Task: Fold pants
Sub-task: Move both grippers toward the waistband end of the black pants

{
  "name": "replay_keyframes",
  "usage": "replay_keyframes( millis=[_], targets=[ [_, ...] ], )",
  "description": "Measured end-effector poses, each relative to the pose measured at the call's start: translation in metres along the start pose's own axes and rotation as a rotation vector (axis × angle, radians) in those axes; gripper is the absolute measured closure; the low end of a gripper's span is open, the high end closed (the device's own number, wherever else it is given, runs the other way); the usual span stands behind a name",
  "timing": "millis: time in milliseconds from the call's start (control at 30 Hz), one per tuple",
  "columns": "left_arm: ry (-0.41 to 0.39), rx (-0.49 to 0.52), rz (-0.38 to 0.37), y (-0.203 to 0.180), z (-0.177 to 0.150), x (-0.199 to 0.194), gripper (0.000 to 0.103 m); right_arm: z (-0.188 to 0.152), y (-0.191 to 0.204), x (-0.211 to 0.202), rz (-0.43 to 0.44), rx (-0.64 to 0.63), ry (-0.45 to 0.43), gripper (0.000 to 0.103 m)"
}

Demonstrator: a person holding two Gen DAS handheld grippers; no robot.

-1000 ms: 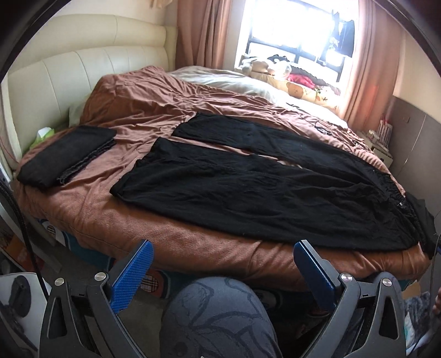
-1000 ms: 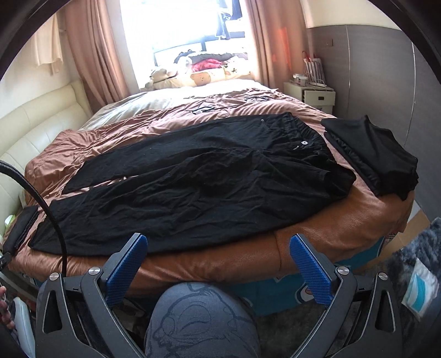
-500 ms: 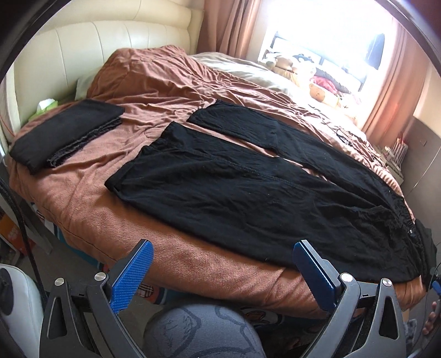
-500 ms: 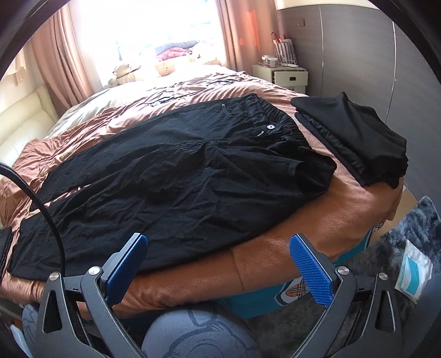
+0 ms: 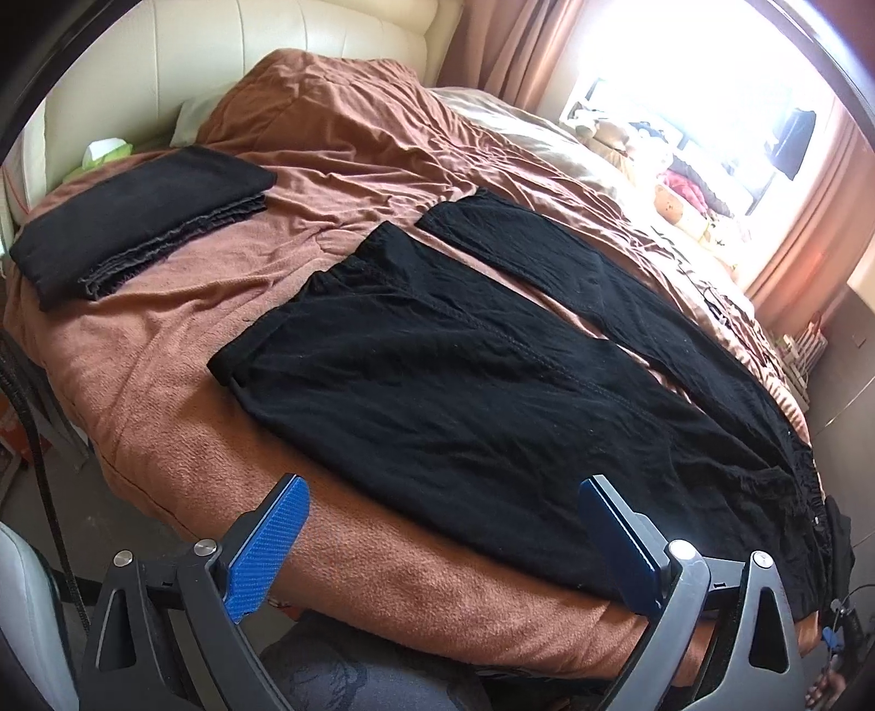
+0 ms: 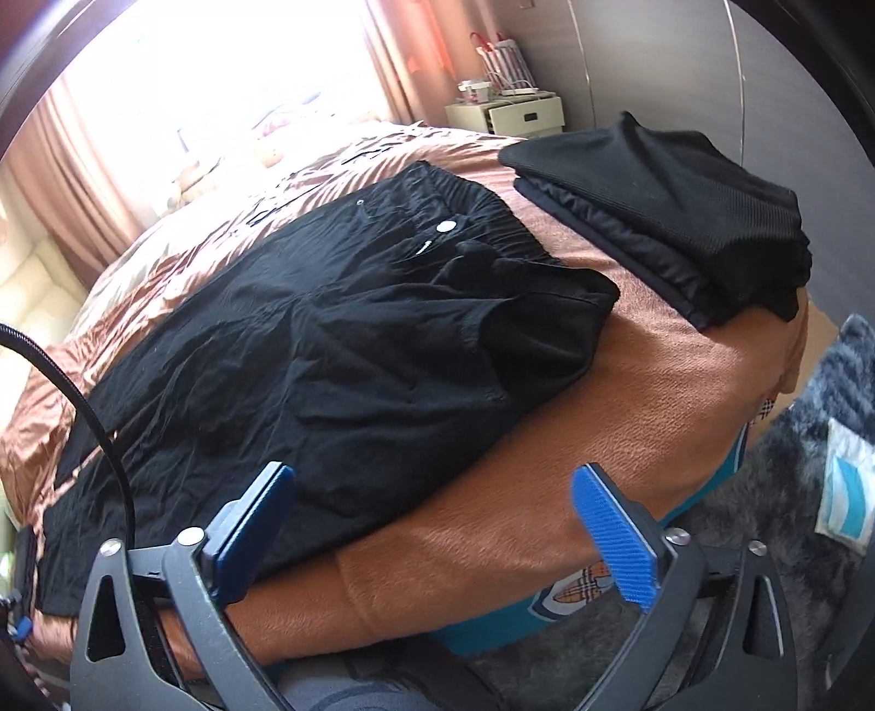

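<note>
I count one pair of black pants spread flat on the brown blanket of the bed, and two separate folded stacks of dark clothes: one past the leg hems toward the cream headboard, the other just beyond the waistband near the bed's foot corner. The pants' long axis runs along the near edge of the bed, hems toward the headboard, waistband with its white button toward the foot. The two legs lie side by side, splayed slightly apart at the hems.

My left gripper hangs over the near bed edge by the lower leg, its blue pads wide apart, nothing between them. My right gripper sits over the edge near the hip; its jaws have just been closing a little yet stand wide, gripping nothing. One beige nightstand stands beyond the bed's foot.
</note>
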State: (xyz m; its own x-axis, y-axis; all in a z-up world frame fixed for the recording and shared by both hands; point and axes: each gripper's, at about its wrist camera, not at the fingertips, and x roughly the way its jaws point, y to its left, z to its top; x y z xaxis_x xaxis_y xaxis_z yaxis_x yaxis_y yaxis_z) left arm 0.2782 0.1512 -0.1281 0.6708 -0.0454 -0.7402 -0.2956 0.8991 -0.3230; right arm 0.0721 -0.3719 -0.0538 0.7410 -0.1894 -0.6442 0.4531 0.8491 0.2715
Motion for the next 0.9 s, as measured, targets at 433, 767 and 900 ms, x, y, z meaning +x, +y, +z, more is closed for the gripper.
replay_keyframes(
  millis=[433, 767, 900],
  targets=[
    [0.074, -0.177, 0.036, 0.051, 0.014, 0.032, 0.027, 0.021, -0.051, 0.056, 0.085, 0.188, 0.078, 0.019],
    [0.087, -0.227, 0.105, 0.079, 0.031, 0.059, 0.05, 0.027, -0.058, 0.069, 0.093, 0.237, 0.081, 0.023],
    [0.081, -0.213, 0.129, 0.083, 0.039, 0.064, 0.052, 0.028, -0.063, 0.067, 0.072, 0.265, 0.077, 0.024]
  ],
)
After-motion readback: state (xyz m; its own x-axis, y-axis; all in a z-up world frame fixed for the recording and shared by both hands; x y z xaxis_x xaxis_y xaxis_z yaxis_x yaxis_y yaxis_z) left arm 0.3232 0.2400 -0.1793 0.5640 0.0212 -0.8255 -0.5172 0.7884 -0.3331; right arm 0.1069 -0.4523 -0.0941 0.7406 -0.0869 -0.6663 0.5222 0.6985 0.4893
